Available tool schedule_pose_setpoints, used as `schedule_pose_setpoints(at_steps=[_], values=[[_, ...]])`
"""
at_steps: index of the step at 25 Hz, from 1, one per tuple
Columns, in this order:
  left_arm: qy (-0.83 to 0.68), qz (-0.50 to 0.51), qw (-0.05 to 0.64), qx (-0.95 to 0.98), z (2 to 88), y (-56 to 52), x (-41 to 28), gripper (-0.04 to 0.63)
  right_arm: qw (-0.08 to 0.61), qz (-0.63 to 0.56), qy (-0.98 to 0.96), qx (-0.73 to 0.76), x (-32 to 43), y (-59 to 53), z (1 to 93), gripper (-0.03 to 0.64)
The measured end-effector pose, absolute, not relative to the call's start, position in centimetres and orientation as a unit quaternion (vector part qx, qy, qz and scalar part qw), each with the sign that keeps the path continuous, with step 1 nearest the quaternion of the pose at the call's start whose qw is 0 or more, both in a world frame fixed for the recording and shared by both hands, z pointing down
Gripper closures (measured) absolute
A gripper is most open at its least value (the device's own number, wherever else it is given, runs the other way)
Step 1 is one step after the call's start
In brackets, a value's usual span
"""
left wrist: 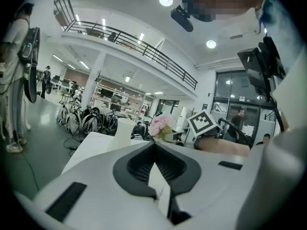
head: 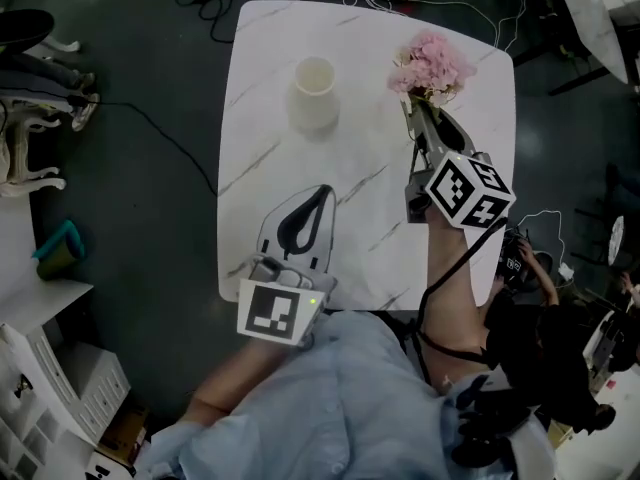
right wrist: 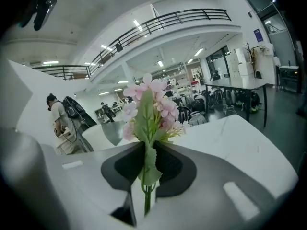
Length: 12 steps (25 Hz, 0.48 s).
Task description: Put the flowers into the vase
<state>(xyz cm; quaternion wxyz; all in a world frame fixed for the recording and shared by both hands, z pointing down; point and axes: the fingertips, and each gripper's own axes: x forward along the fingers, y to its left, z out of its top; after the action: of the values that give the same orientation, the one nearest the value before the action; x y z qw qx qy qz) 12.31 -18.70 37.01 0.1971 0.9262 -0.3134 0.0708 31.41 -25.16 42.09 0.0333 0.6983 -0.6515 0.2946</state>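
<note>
Overhead, the right claw (head: 414,108) is clamped on the green stem of a bunch of pink flowers (head: 432,63), whose blooms sit just past its tips, above a white marbled table (head: 260,128). Its own camera shows the stem and a leaf pinched between the dark pads, with the blossoms upright beyond them. A cream vase (head: 314,90) stands upright on the table, off to this claw's left and well apart from the flowers. The left claw (head: 320,194) is nearer the person, jaws together with nothing between them, the vase ahead of its tips.
</note>
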Motion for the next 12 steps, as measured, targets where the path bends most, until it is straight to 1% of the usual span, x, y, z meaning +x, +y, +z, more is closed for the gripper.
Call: schedule_pose_setpoints(at_steps=[12], values=[[-0.375, 0.035, 0.215, 0.901, 36.7, -21.2, 7.2, 0.589, -0.087, 0.181, -0.774, 0.6, 23.6, -33.5, 26.8, 0.561]])
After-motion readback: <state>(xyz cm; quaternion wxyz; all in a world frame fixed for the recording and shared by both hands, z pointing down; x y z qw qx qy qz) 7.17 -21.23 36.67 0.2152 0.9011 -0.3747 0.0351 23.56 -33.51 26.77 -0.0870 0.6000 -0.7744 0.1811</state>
